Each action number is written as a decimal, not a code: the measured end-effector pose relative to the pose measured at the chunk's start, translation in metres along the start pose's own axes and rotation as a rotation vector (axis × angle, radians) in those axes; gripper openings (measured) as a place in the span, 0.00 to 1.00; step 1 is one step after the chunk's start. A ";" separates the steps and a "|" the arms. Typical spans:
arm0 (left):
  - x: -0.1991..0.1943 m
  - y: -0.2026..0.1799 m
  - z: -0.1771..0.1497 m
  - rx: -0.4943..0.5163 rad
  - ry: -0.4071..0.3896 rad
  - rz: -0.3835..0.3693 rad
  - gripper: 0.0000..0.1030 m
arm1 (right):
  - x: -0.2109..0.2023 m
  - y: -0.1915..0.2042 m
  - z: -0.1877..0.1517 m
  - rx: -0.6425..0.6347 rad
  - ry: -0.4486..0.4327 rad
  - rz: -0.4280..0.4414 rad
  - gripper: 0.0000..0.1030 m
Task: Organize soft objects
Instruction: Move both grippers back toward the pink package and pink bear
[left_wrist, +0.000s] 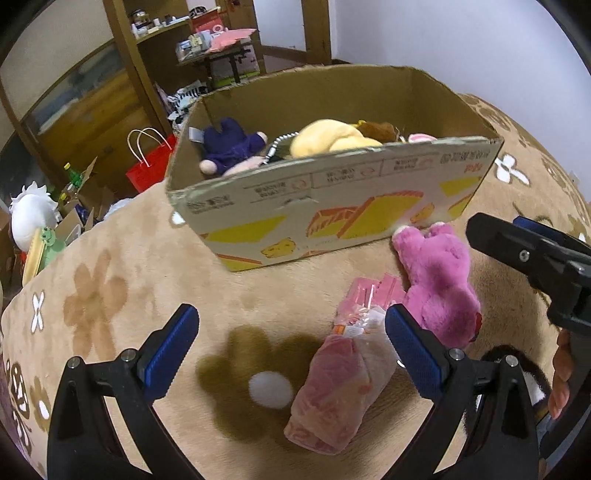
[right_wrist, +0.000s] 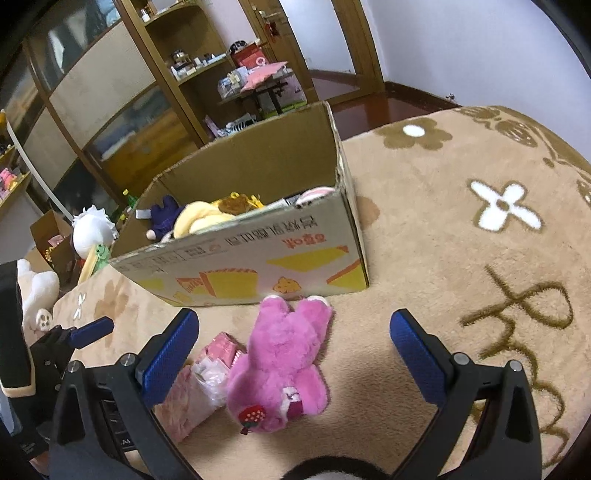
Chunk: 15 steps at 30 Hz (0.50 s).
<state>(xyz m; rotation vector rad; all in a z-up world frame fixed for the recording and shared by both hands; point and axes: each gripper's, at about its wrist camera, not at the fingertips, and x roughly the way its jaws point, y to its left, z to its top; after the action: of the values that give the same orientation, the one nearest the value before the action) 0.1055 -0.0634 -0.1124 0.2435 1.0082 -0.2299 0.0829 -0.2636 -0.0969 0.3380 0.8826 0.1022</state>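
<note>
A pink plush bear (right_wrist: 280, 365) lies face down on the tan flowered blanket, just in front of a cardboard box (right_wrist: 251, 269); it also shows in the left wrist view (left_wrist: 439, 284). A pink soft item in clear wrapping (left_wrist: 340, 384) lies left of the bear, and also shows in the right wrist view (right_wrist: 195, 384). The box (left_wrist: 332, 206) holds a navy plush (left_wrist: 229, 146), a yellow plush (left_wrist: 328, 138) and others. My left gripper (left_wrist: 291, 354) is open above the wrapped item. My right gripper (right_wrist: 295, 354) is open over the bear.
Beyond the blanket's left edge are a red paper bag (left_wrist: 151, 166), a white plush (left_wrist: 31, 214) and small boxes. Wooden shelves (right_wrist: 207, 74) and a cluttered low table (right_wrist: 266, 85) stand behind. The blanket (right_wrist: 461, 258) stretches to the right.
</note>
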 end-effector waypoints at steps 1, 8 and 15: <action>0.002 -0.002 0.000 0.005 0.005 -0.004 0.97 | 0.002 -0.001 0.000 0.004 0.009 0.002 1.00; 0.012 -0.017 -0.002 0.055 0.038 -0.019 0.97 | 0.015 -0.006 -0.002 0.019 0.050 0.009 1.00; 0.026 -0.028 -0.005 0.087 0.092 -0.035 0.97 | 0.027 -0.004 -0.005 0.003 0.086 0.003 1.00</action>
<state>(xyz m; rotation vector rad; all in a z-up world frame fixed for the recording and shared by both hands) 0.1067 -0.0906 -0.1399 0.3182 1.0952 -0.2966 0.0958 -0.2606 -0.1210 0.3400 0.9673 0.1192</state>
